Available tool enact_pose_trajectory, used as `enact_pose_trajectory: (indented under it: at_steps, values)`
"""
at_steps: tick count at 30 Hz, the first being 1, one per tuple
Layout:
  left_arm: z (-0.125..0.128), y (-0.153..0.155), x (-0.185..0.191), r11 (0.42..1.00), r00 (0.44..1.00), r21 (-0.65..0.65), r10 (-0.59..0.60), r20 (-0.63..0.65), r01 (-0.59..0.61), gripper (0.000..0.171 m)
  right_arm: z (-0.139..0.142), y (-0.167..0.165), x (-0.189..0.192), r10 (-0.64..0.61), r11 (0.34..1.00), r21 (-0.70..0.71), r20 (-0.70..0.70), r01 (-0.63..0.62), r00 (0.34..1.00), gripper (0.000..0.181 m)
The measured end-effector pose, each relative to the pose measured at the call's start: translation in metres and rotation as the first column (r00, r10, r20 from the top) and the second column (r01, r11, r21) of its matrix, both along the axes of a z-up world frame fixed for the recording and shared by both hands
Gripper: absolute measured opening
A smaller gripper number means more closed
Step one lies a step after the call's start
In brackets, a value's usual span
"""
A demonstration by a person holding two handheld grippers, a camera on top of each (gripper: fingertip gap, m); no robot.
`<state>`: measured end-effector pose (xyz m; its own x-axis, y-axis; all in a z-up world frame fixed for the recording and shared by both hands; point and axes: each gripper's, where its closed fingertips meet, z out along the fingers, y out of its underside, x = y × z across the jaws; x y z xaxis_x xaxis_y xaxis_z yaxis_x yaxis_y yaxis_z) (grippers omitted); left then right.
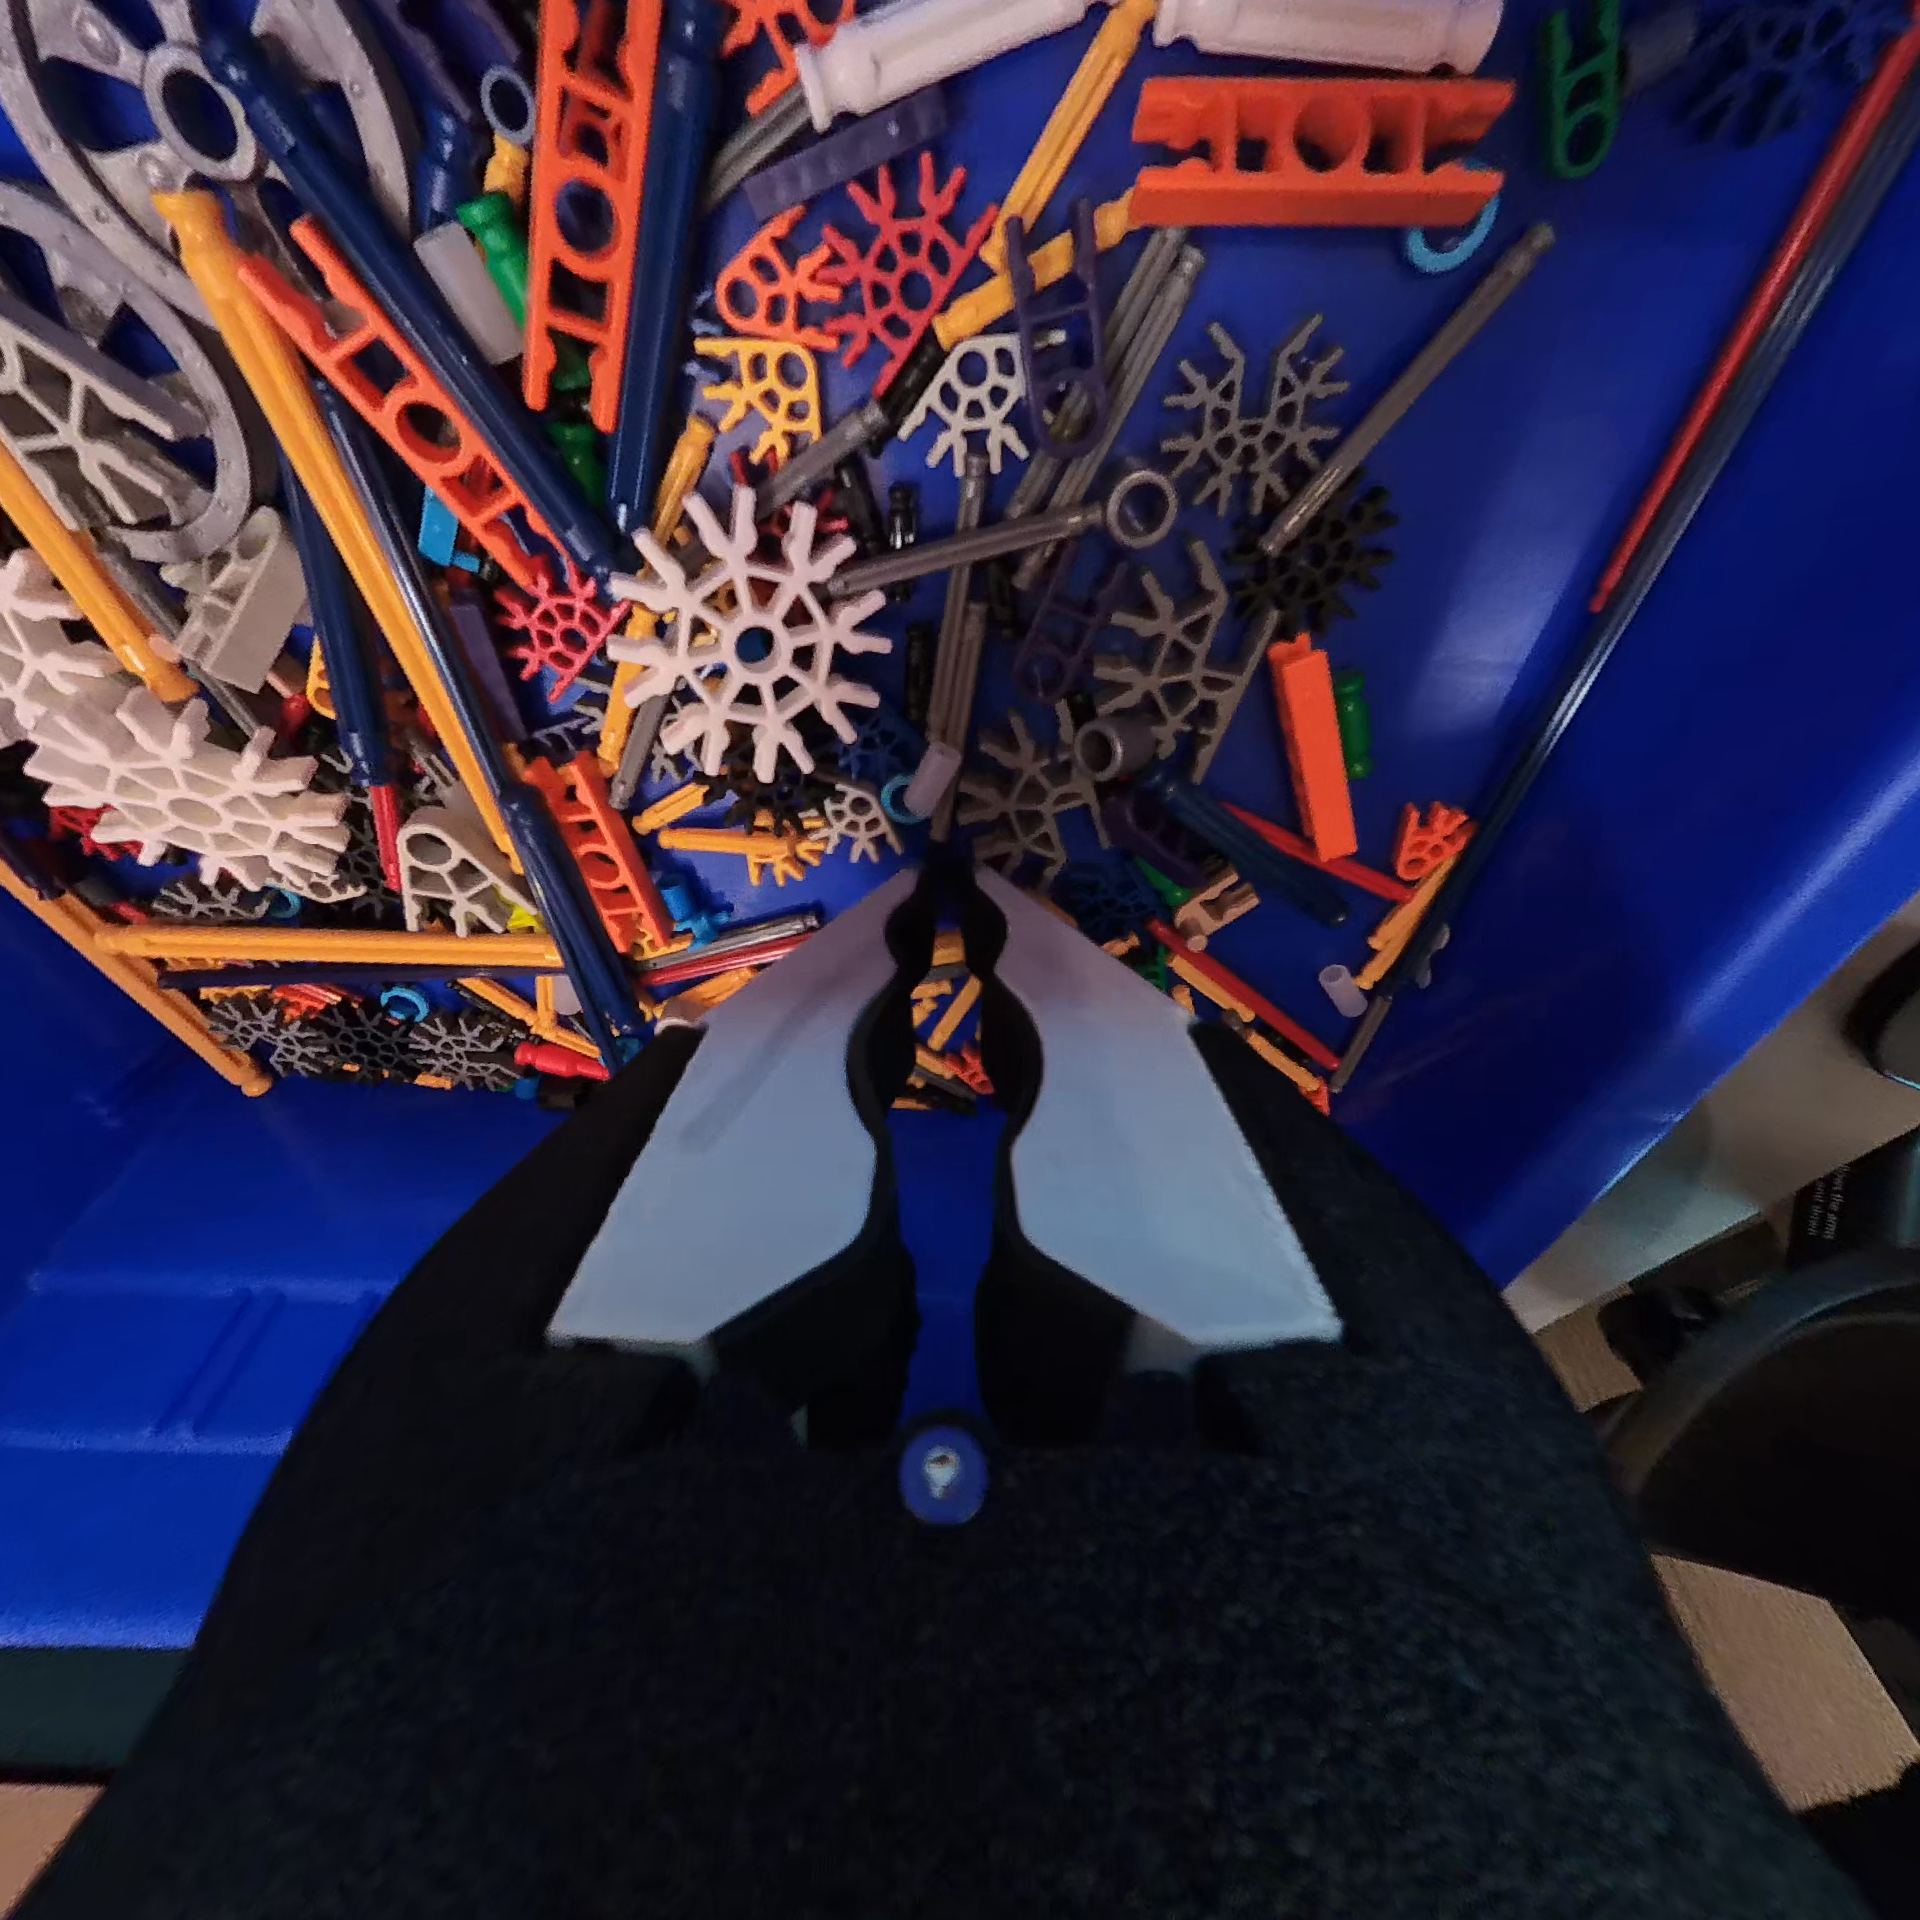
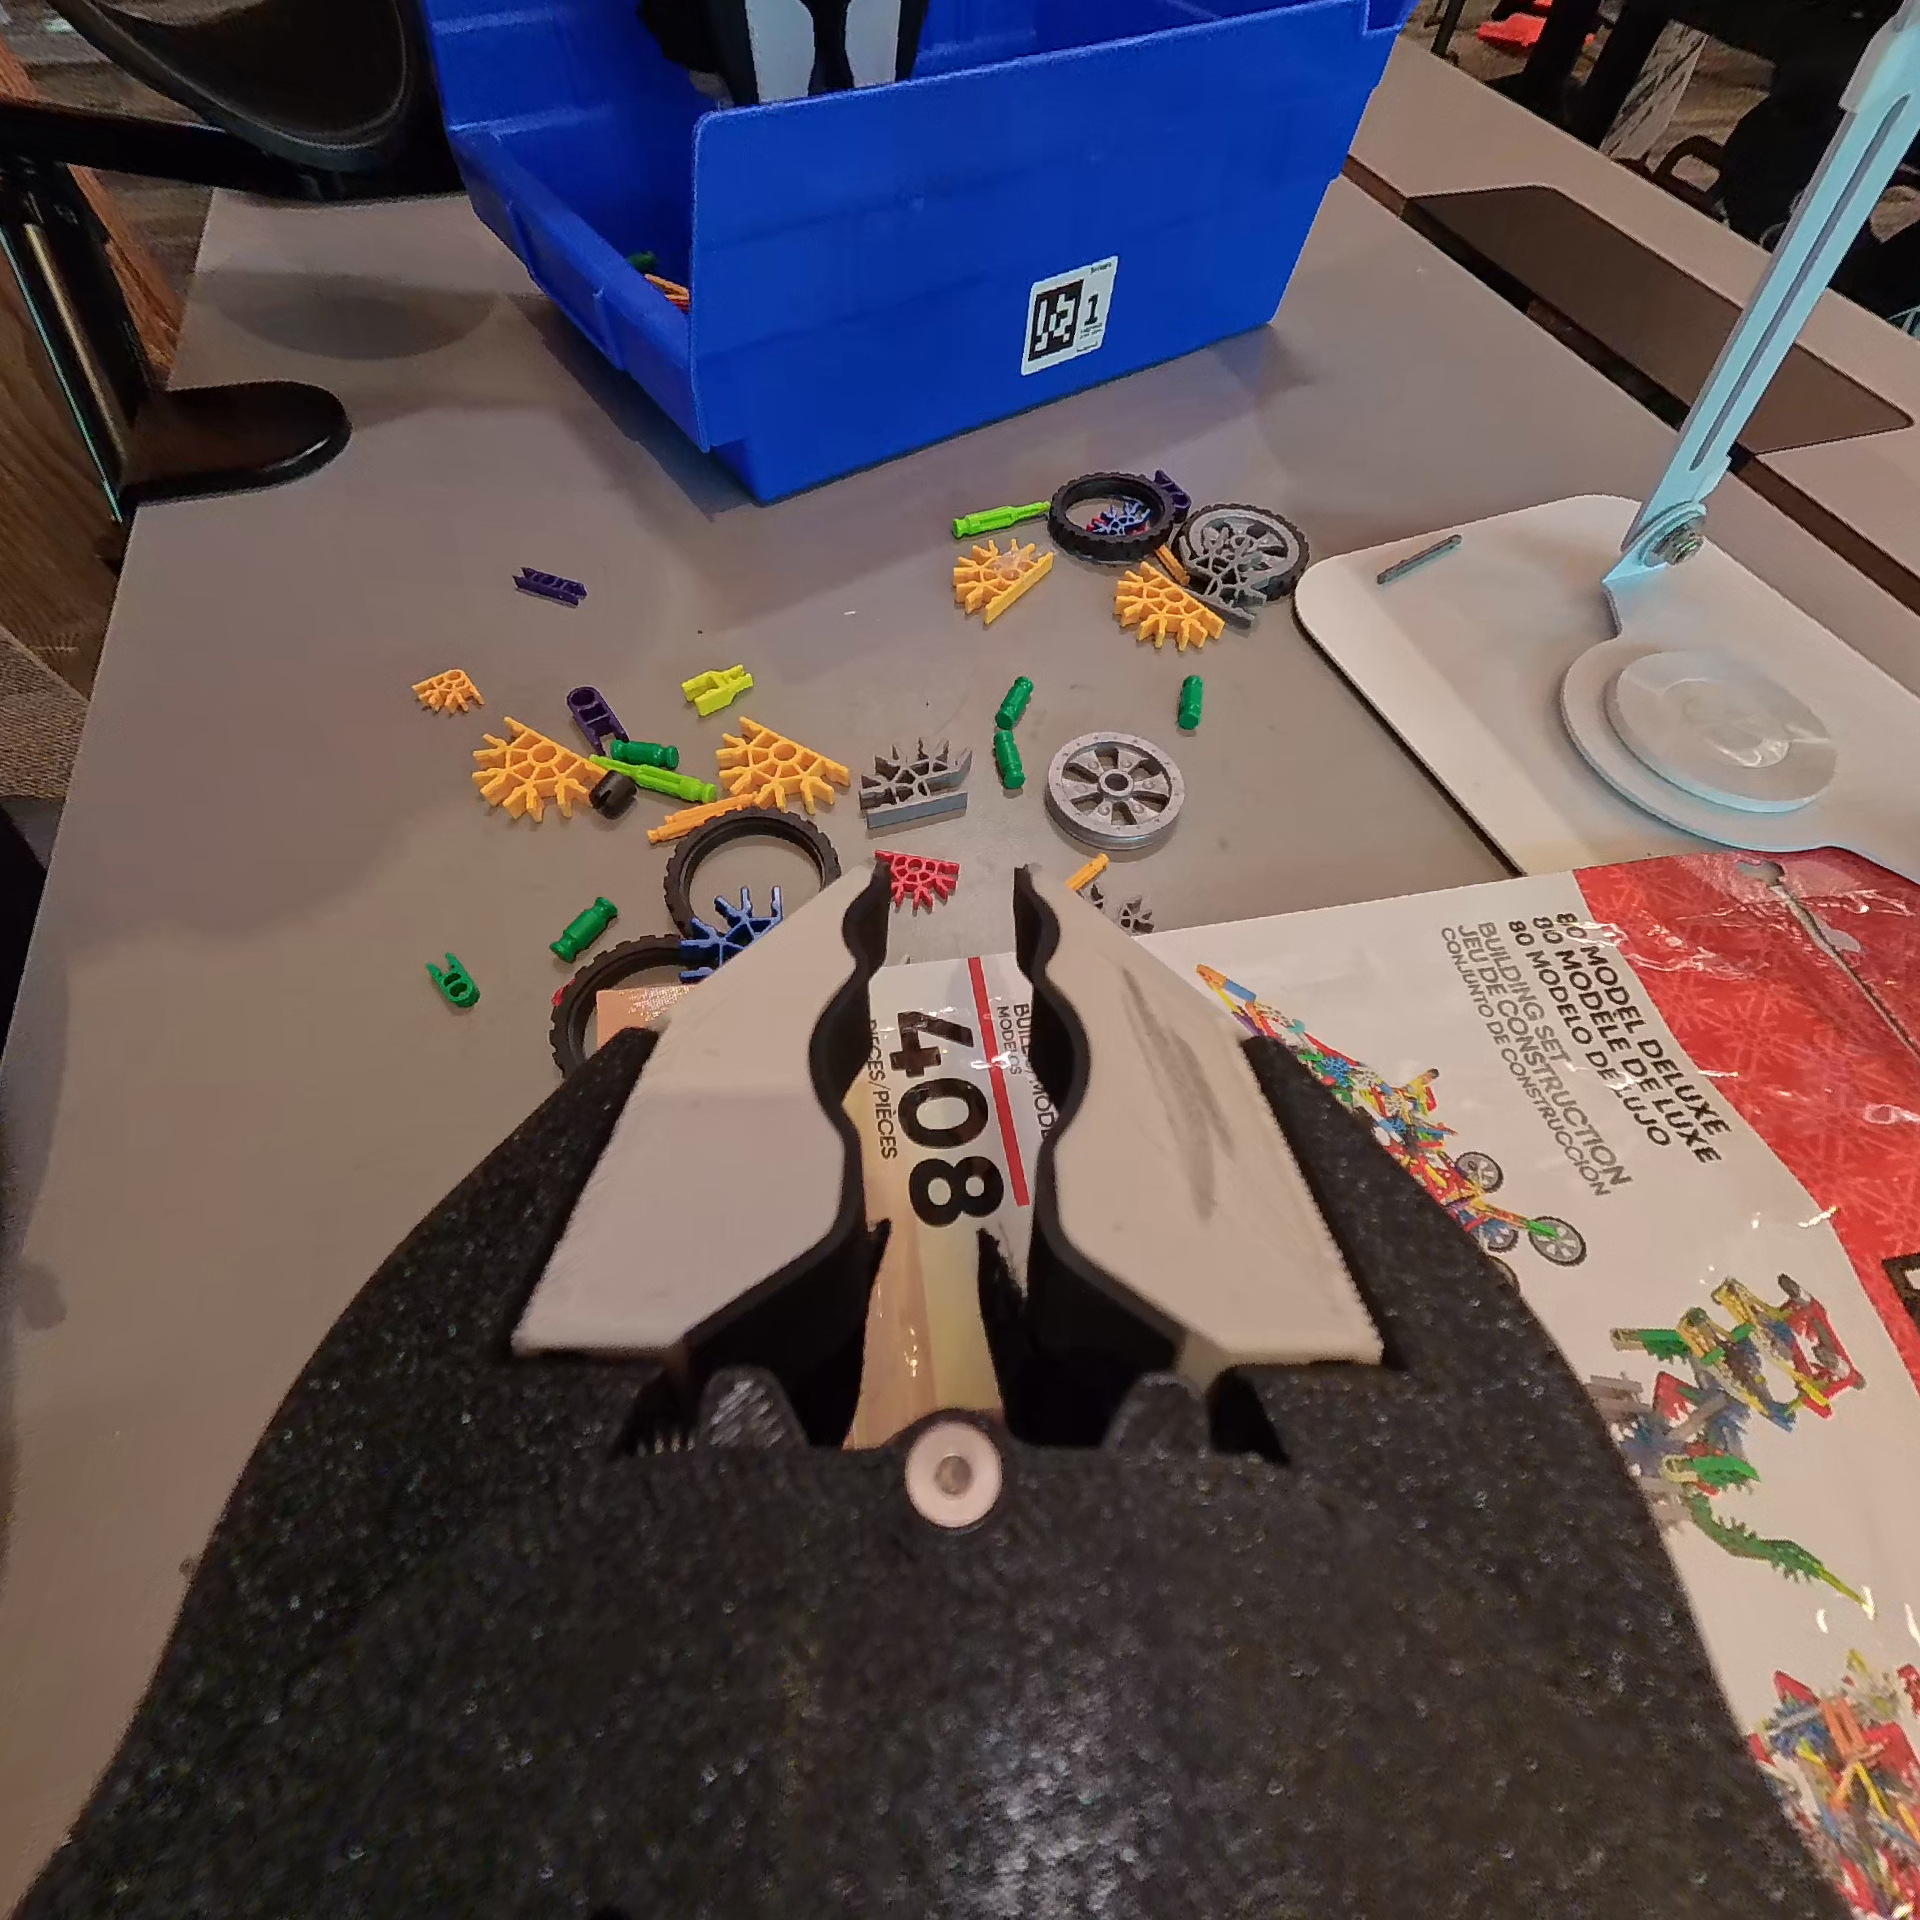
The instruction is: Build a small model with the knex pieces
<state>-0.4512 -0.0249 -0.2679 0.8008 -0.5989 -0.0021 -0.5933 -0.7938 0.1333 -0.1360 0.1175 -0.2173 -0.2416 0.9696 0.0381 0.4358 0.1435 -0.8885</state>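
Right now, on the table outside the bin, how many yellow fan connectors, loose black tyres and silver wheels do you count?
Yellow fan connectors: 5
Loose black tyres: 3
Silver wheels: 2
Total: 10

Handheld grippers: two units of matching build.

Left gripper (image 1: 948, 883): black, coarse-textured body; two pale grey wedge-shaped fingers (image 1: 727, 1122) lined with black wavy-edged pads; one round fastener, tinted blue, set on the body below the finger roots. Right gripper (image 2: 951, 883): same black speckled body, same grey fingers (image 2: 707, 1132); dark scuff streaks on one finger face, serrated outer edges, white washer with metal screw below the roots.
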Motion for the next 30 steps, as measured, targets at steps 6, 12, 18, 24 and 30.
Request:
enact_pose_trajectory:
  at_steps: [6,12,18,24,30]
  values:
    - [0.002,0.004,0.0,0.999,1.0,0.036,-0.005,-0.001,0.005,0.001,0.001,0.0,0.0,-0.002,1.0,0.003,-0.001,0.002,1.0,0.022]
    - [0.026,0.011,0.002,0.987,1.0,0.158,-0.004,0.001,0.004,0.001,0.001,0.001,0.001,-0.002,1.0,0.007,-0.002,0.002,1.0,0.022]
    - [0.066,0.006,0.044,0.961,0.998,0.274,-0.045,0.044,0.032,0.001,0.002,0.0,0.001,0.0,1.0,0.014,-0.005,0.0,1.0,0.022]
    - [0.075,0.004,0.16,0.91,0.971,0.386,-0.209,0.12,0.148,0.001,0.004,-0.001,0.001,0.002,1.0,0.017,-0.009,-0.002,1.0,0.021]
    - [0.033,0.006,0.237,0.88,0.957,0.444,-0.254,0.139,0.168,0.001,0.005,-0.003,0.001,0.007,1.0,0.019,-0.014,-0.007,1.0,0.021]
